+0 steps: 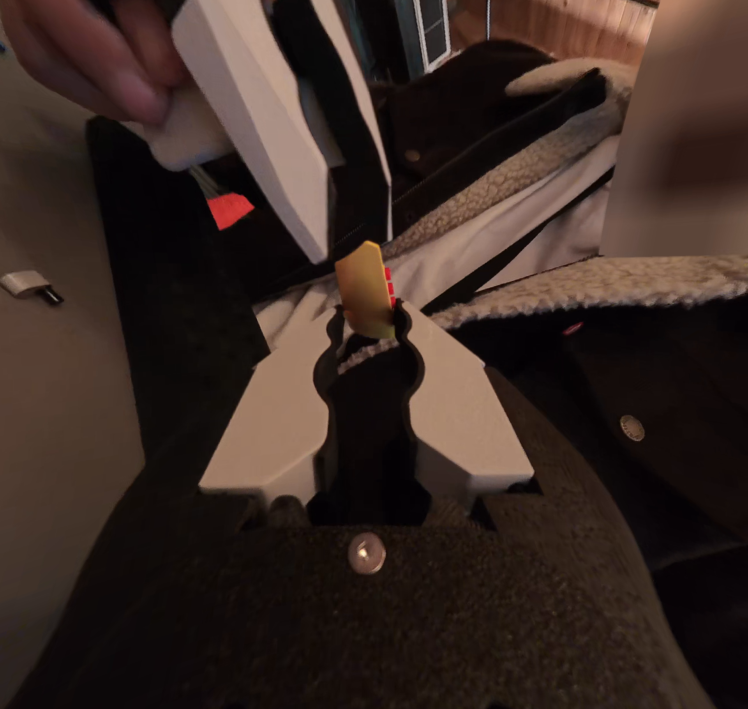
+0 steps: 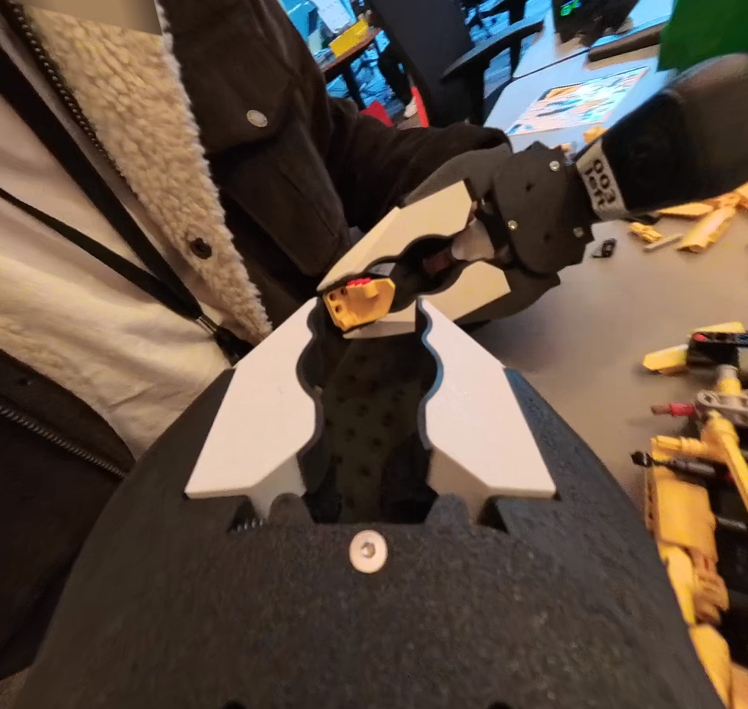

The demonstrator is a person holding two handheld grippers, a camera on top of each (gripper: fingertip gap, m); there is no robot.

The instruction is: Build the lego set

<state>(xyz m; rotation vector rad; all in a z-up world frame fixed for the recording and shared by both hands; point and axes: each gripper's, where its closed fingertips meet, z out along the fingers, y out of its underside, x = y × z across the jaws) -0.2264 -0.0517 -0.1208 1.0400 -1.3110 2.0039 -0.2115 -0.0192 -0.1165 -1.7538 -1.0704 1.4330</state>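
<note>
sticker (image 2: 602, 182): a white label with dark characters wraps the black body of my left gripper (image 2: 356, 305), by the person's hand; i leave them unread.
booklet (image 2: 574, 102): printed sheet on the grey table (image 2: 607, 325), print too small.
screen (image 2: 570, 9): green glow, illegible.
jacket tab (image 1: 572, 328): red, blurred.

Near you on the left hangs a dark jacket (image 2: 279, 171) with fleece lining (image 2: 133, 122). Far right, a green panel (image 2: 704, 13) stands beyond a small monitor (image 2: 574, 9) and dark chairs (image 2: 485, 53).
</note>
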